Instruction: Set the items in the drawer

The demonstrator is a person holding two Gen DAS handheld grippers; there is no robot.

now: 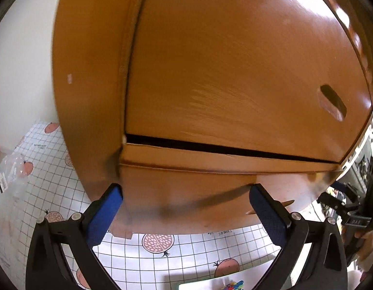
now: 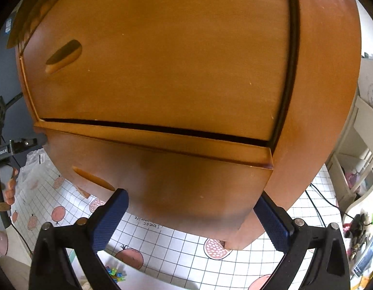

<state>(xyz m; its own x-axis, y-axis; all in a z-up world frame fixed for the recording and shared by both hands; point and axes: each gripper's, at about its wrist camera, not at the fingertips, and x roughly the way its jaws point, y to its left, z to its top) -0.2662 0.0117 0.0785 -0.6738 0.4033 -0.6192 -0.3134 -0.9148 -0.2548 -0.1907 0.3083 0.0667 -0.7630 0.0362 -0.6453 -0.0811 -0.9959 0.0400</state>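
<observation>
Both grippers, left (image 1: 185, 209) and right (image 2: 193, 213), face the wooden cabinet (image 1: 234, 72), jaws wide apart, holding nothing. Lower drawer (image 2: 174, 181) sits slightly out. Small colourful items (image 2: 116, 274) lie on the worktop (image 2: 174, 253). Risk: uneven pushes could jam the drawer.

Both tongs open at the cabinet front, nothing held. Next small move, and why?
Probably ease the right tongs left to the slot handle of the lower drawer and pull. That drawer juts only slightly from the cabinet, too little to take items, and both the right and the left tongs are open and empty in front of it.
</observation>
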